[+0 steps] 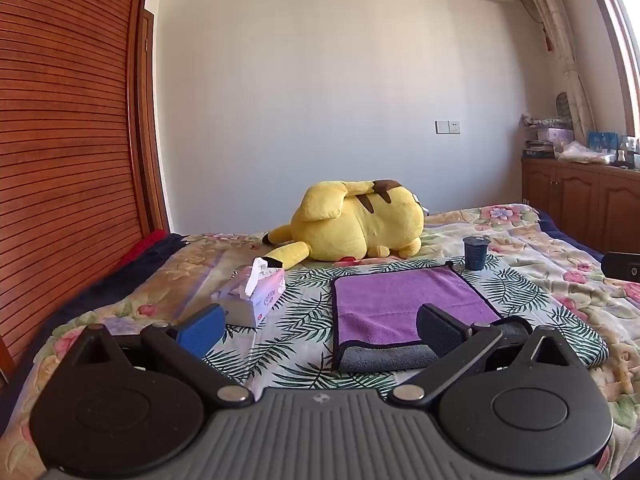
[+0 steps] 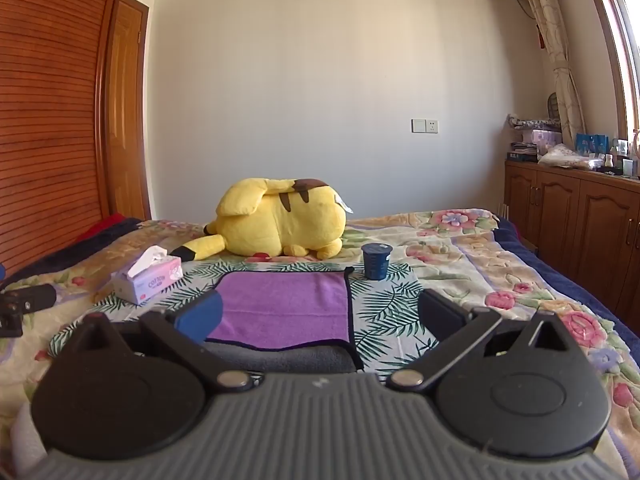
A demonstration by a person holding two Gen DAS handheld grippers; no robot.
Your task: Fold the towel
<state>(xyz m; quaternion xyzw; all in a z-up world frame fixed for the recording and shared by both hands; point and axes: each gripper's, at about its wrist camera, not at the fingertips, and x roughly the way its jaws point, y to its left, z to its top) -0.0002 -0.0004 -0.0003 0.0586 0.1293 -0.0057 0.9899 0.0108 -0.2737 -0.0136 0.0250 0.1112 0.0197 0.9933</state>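
A purple towel [image 1: 404,304] with a dark border lies on the leaf-print cloth on the bed. It looks folded over, with a grey underside strip [image 1: 384,356] showing along its near edge. It also shows in the right wrist view [image 2: 280,304]. My left gripper [image 1: 320,328] is open and empty, above the towel's near left corner. My right gripper [image 2: 320,316] is open and empty, above the towel's near right part. The other gripper shows at the edge of each view: the right one [image 1: 622,266] and the left one [image 2: 24,304].
A tissue box [image 1: 252,292] lies left of the towel. A dark blue cup [image 1: 475,253] stands at the towel's far right corner. A big yellow plush toy [image 1: 352,220] lies behind. A wooden wardrobe [image 1: 64,160] is at left, wooden cabinets [image 2: 580,216] at right.
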